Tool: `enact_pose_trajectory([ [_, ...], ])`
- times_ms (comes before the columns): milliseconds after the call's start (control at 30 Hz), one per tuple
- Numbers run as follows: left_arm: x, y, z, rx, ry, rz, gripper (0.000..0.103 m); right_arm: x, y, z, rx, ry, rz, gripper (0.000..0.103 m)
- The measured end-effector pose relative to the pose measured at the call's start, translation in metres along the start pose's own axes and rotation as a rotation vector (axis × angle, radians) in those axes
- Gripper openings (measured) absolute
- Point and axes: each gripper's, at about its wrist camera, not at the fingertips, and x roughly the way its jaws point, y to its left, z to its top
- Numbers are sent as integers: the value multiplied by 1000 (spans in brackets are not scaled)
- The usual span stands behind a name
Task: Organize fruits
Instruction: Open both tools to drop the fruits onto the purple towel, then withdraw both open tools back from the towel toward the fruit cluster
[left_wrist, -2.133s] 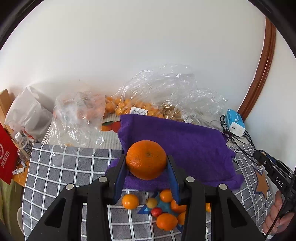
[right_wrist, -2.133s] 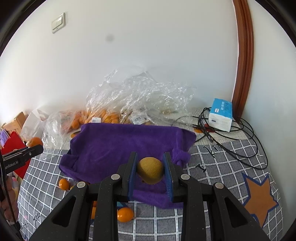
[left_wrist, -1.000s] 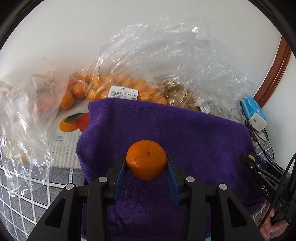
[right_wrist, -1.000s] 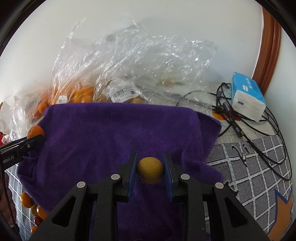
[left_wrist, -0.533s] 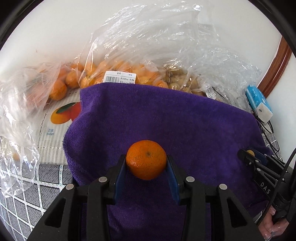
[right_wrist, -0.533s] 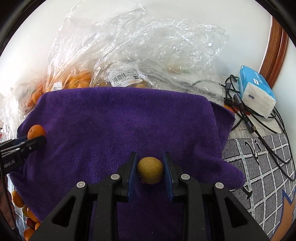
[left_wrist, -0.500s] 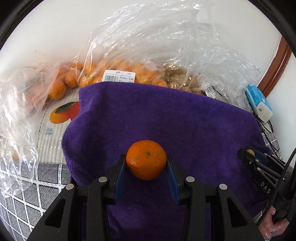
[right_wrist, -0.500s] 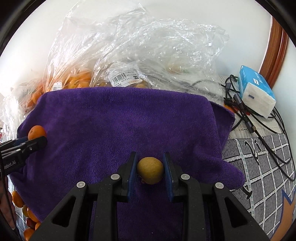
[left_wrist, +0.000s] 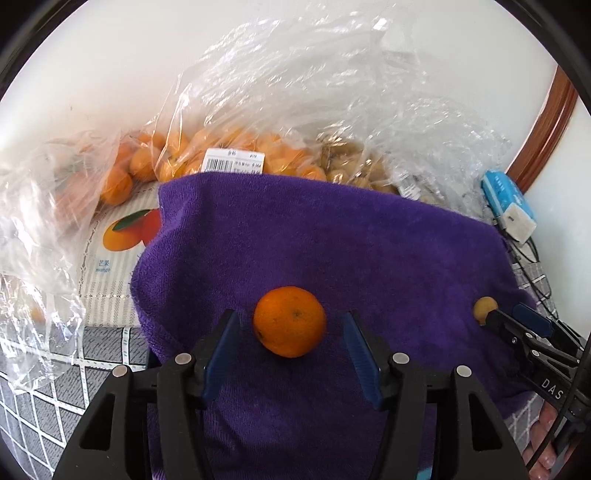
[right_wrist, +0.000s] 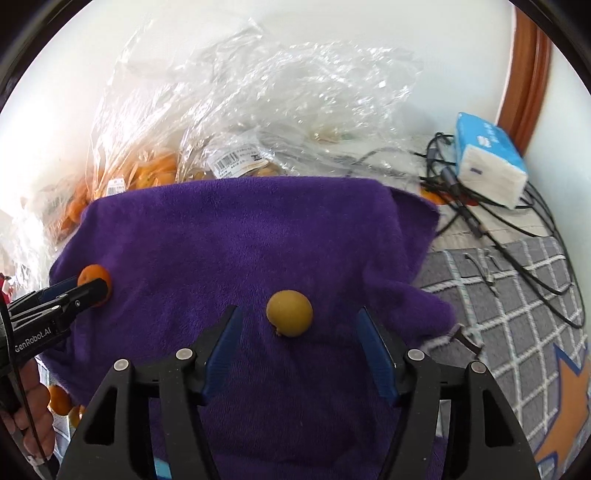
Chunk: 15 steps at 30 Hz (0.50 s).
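Left hand-held gripper spread wide, orange resting loose on purple towel between its fingers; right hand-held gripper likewise agape, small yellow fruit set down on towel; two placed; small fruits at towel's left edge apparently left.

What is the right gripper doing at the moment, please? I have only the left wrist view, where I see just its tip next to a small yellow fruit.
Observer: The right gripper is open. The yellow fruit lies on the purple towel between its fingers, with a gap on each side.
Operator: Thank you. Is any loose fruit lying off the towel?
Observer: Yes, a few small oranges lie just past the towel's near left edge, beside the left hand.
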Motion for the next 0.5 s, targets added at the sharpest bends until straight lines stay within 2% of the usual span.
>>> enact_pose_trajectory([
  [167,-38,-5,2,11,-72,-7,58,-39,-2,-7,23,-69,-30,64],
  [300,-71,3,-12,-37,-100,-58,58,-71,-3,-13,5,-119,-35,64],
  [400,-94,5,-25,-34,-119,-38,57,-94,-4,-24,6,-160,-59,66],
  [500,-115,6,-38,-35,-130,-26,57,-112,-7,-40,24,-175,-12,69],
])
